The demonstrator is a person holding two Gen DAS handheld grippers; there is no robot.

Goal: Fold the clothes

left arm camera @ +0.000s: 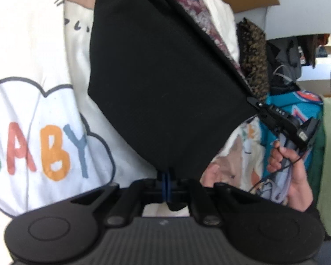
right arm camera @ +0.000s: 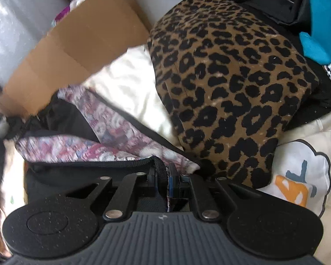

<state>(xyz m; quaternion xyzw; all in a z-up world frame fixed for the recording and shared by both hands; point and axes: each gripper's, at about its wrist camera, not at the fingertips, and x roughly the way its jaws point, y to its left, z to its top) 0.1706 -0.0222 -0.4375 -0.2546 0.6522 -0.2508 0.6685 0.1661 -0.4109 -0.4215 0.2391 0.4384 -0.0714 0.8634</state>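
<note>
- Left gripper: black 2-finger tool, blue pads pressed together on the lower corner of a black fabric garment with a pink-and-mauve floral lining.
- Garment: stretched taut between both tools, above the clothes pile.
- Right gripper: jaws clamped on the garment's black ribbed hem; lining exposed to the left in the right wrist view.
- Person's hand: grips the right tool's handle, seen in the left wrist view.
- White cloth printed with a cloud outline and coloured letters "BABY": lies beneath the garment.
- Leopard-print brown-and-black folded cloth: just beside the right tool.
- Brown cardboard box flap: behind the pile.
- Teal garment: far right.
</note>
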